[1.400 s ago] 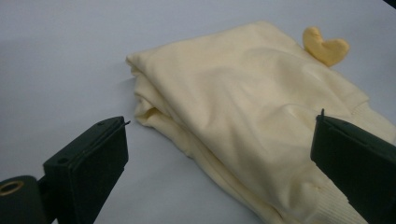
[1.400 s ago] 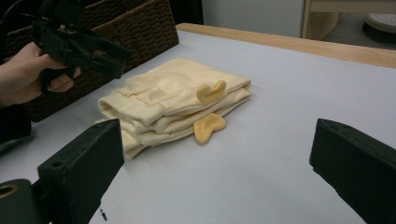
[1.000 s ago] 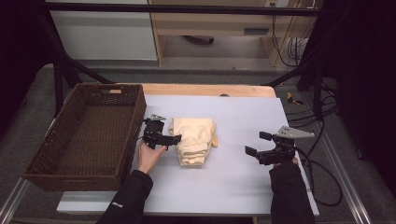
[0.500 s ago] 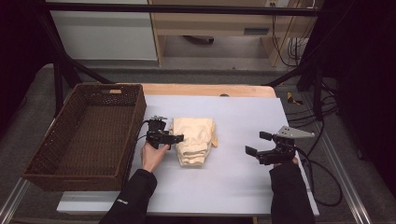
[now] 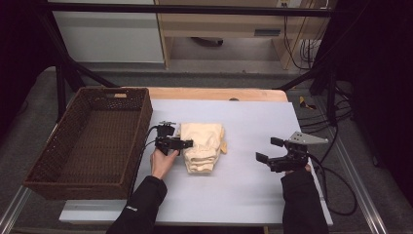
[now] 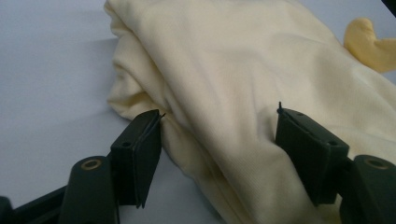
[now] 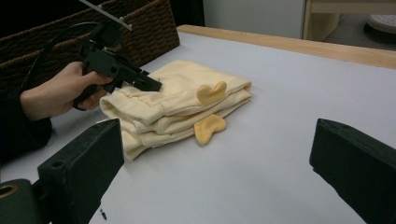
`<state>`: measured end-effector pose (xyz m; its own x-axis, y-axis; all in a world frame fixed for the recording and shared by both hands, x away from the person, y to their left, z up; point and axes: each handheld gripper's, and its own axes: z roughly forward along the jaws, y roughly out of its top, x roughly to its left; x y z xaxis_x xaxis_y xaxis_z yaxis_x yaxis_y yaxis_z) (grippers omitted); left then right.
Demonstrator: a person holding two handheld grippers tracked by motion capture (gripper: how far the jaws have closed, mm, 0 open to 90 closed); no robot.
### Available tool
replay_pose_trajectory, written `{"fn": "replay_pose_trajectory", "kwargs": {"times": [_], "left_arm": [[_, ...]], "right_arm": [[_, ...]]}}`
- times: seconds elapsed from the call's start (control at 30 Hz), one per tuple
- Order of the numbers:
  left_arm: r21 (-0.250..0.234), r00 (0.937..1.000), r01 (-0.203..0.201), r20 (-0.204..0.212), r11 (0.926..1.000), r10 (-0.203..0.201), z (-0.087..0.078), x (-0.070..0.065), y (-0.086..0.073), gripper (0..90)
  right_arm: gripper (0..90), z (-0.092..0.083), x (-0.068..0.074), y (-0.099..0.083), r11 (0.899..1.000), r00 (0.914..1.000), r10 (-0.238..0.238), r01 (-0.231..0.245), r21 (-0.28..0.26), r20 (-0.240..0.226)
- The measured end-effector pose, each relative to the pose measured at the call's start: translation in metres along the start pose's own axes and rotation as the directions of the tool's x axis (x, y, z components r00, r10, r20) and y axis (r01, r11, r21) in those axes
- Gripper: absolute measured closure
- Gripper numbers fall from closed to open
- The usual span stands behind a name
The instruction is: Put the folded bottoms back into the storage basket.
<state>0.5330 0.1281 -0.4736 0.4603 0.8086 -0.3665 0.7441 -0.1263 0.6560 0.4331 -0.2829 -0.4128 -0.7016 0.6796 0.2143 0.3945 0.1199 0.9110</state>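
Left tongs (image 6: 219, 126) lowered, closing around folded cream garment (image 5: 202, 146)

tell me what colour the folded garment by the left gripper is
Pale cream yellow, the folded garment has darker yellow heart-shaped tabs; the right gripper view shows it best.

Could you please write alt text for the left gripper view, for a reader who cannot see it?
The left gripper has been closing its two black fingers around the edge of a folded pale yellow garment lying on a light table.
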Motion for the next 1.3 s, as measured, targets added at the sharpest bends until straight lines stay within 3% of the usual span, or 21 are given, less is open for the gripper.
{"fn": "replay_pose_trajectory", "kwargs": {"times": [0.3,0.7,0.97,1.3], "left_arm": [[-0.025,0.9998,0.020,0.002,0.9995,-0.020,0.0025,0.0017,0.0015,38.5],[-0.007,0.9990,0.035,0.028,0.9994,-0.035,0.0039,0.0008,0.0014,56.4],[0.016,0.9993,0.027,0.027,0.9995,-0.028,0.0047,-0.0002,0.0035,61.5],[0.024,0.9967,0.052,0.061,0.9984,-0.054,0.0044,0.0047,0.0050,67.0]], "right_arm": [[3.2,0.0006,0.0001,-0.0001,1.000,1.0000,0.003,-0.003,0.000,-0.002],[3.2,0.0012,-0.0001,-0.0002,1.000,1.0000,0.004,-0.004,0.002,-0.002],[3.2,0.0017,-0.0001,-0.0002,1.000,1.0000,0.004,-0.004,0.003,-0.004],[3.2,0.0016,-0.0003,-0.0002,1.000,1.0000,0.004,-0.004,0.003,-0.004]]}}
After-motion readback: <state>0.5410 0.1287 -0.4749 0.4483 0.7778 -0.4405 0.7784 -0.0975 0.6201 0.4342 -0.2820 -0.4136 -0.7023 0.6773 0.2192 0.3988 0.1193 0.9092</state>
